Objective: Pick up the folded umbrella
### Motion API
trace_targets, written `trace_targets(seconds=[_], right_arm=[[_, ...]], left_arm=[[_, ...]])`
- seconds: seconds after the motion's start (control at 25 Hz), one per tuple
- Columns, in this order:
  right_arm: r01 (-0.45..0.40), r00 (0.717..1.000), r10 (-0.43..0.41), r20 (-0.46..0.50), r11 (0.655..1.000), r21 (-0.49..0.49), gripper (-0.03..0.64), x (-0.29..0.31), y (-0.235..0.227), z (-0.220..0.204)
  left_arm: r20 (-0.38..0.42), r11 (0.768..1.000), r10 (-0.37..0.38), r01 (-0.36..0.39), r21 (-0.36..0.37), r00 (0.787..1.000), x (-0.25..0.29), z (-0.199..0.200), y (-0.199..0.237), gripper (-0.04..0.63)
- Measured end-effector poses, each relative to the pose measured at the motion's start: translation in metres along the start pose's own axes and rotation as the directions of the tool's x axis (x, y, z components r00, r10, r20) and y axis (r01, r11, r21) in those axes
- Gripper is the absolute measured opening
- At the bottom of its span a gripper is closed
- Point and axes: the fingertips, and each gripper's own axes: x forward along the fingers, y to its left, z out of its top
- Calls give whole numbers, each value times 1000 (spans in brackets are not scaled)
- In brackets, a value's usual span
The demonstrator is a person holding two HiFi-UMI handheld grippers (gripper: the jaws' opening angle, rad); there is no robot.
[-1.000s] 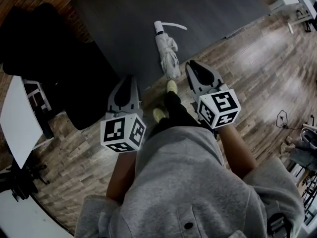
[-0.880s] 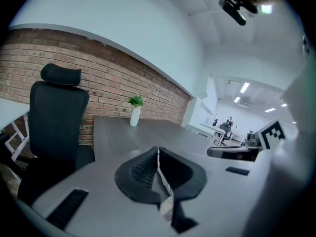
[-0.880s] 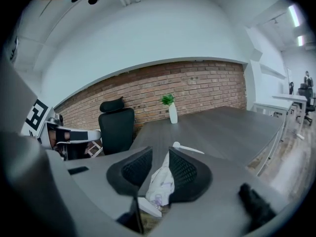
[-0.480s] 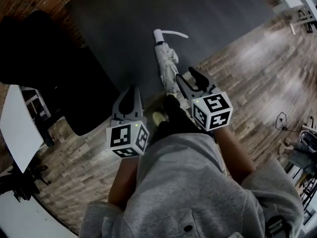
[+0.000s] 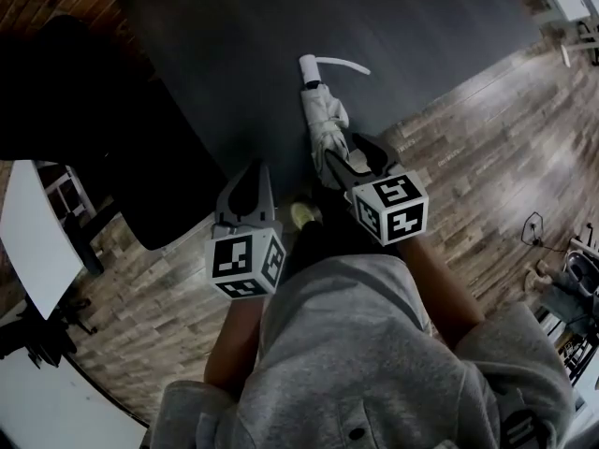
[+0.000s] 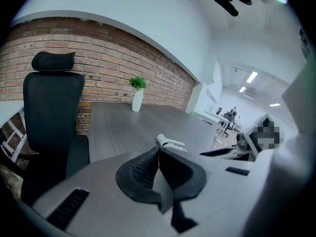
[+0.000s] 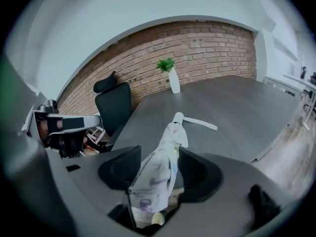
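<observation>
**Right gripper view: umbrella between my jaws, no grip yet**

My right gripper [image 5: 351, 148] is opening its jaws wide. The near end of the folded umbrella [image 7: 163, 157] lies between them, and the pads do not seem to press on the cloth. My left gripper [image 6: 158, 154] has its jaws closed together with nothing in them, and it hangs apart from the umbrella. The umbrella rests on the dark table [image 5: 234, 45], near the edge closest to me. I judge the approach almost done; closing and lifting are left. Its long axis runs away from me, in line with my right jaws. The white handle with its strap points toward the table's middle, and the bundled cloth end points toward me.
</observation>
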Motion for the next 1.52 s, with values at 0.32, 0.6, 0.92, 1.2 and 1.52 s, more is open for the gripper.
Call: trace_targets(seconds=[0.32, 0.6, 0.92, 1.2, 1.52], right_arm=[[-50, 987, 70, -148, 990, 135, 272, 34, -7, -24], [-70, 959, 110, -261, 985, 157, 285, 55, -2, -36], [-52, 931, 94, -352, 991, 127, 287, 73, 11, -44], [-56, 931, 108, -350, 986, 155, 287, 62, 6, -37], [12, 924, 30, -381, 994, 107, 287, 68, 3, -44]], left_arm=[[-44, 999, 17, -18, -30, 999, 20, -4, 9, 15], [-79, 998, 28, -32, -51, 996, 35, -8, 15, 15], [-92, 997, 45, -51, -66, 995, 41, -10, 27, 15], [-92, 996, 55, -62, -71, 994, 38, -8, 36, 15], [-87, 995, 61, -68, -75, 994, 32, -8, 39, 15]])
